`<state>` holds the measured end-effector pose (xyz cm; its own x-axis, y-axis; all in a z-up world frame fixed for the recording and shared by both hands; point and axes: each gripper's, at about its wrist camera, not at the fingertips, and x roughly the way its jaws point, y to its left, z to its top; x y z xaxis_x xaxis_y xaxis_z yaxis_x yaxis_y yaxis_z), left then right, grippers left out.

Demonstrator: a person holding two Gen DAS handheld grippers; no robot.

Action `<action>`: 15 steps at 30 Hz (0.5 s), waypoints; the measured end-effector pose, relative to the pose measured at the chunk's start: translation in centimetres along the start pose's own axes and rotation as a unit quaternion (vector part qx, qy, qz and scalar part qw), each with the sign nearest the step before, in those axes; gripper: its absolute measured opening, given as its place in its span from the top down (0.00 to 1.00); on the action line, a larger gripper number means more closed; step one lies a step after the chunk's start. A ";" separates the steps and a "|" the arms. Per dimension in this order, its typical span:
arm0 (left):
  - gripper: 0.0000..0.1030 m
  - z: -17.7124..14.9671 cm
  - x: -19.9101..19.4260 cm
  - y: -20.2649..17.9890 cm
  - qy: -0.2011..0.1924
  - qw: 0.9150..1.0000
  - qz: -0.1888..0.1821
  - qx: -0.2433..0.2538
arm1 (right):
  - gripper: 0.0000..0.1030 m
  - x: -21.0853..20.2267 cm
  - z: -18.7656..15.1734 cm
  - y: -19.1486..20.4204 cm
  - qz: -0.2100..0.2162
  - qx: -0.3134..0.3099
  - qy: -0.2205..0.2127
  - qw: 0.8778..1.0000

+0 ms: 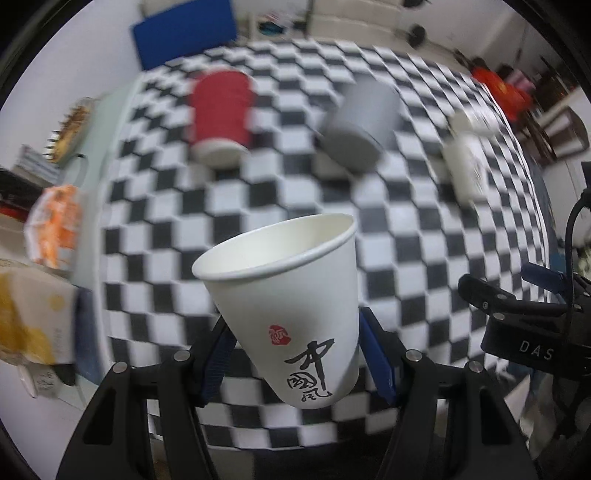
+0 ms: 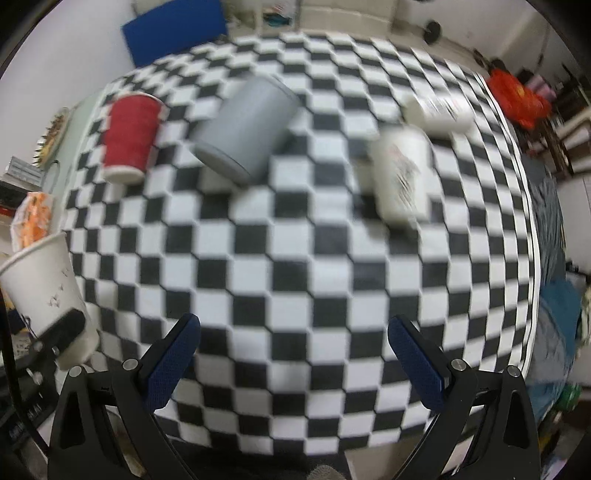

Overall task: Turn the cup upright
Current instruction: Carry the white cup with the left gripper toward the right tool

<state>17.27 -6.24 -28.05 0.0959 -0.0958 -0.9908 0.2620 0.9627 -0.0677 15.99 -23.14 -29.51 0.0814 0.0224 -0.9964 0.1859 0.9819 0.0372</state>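
My left gripper [image 1: 295, 354] is shut on a white paper cup [image 1: 288, 295] with black calligraphy and a red seal. It holds the cup above the checkered table, mouth up and tilted left. The same cup shows at the left edge of the right wrist view [image 2: 44, 291], with a left finger on it. My right gripper [image 2: 291, 354] is open and empty above the checkered cloth [image 2: 295, 258]. The right gripper's body shows at the right of the left wrist view [image 1: 524, 325].
On the cloth stand an upside-down red cup [image 2: 129, 136], a tilted grey cup [image 2: 243, 125], a white printed cup [image 2: 402, 173] and another white cup lying behind it [image 2: 439, 107]. Snack packets [image 1: 55, 225] lie off the table's left. A blue pad [image 2: 173, 33] lies beyond.
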 end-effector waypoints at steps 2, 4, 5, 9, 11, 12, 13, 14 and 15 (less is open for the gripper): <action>0.40 -0.2 1.7 -1.7 0.017 1.000 -0.013 0.006 | 0.01 1.0 -1.2 -1.8 -0.007 0.010 0.007 1.000; 0.40 -0.4 3.8 -3.3 0.036 0.999 -0.034 0.010 | 0.01 2.0 -2.3 -3.5 -0.014 0.021 0.016 1.000; 0.40 -0.3 4.9 -4.2 0.043 0.998 -0.042 0.014 | 0.01 2.6 -2.9 -4.6 -0.019 0.029 0.022 0.999; 0.40 0.3 8.5 -6.5 0.070 0.995 -0.059 0.029 | 0.01 5.1 -4.4 -7.8 -0.037 0.052 0.042 0.997; 0.40 0.7 9.7 -6.9 0.079 0.995 -0.057 0.032 | 0.01 6.1 -4.9 -9.1 -0.044 0.062 0.050 0.996; 0.40 1.0 10.5 -7.2 0.085 0.994 -0.052 0.036 | 0.01 6.5 -5.1 -9.6 -0.047 0.066 0.053 0.995; 0.39 1.1 10.8 -7.3 0.086 0.994 -0.050 0.036 | 0.01 6.9 -5.1 -10.0 -0.048 0.069 0.056 0.995; 0.39 1.4 11.1 -7.3 0.087 0.994 -0.050 0.035 | 0.01 7.1 -5.2 -10.3 -0.048 0.071 0.057 0.995; 0.39 1.7 11.3 -7.4 0.089 0.995 -0.043 0.036 | 0.01 7.2 -5.4 -10.6 -0.048 0.073 0.057 0.995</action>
<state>18.05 -14.89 -38.56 -0.0985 -0.1239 -0.9874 0.3310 0.9317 -0.1499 9.35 -32.39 -37.50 -0.0540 -0.0411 -0.9977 0.3289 0.9427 -0.0566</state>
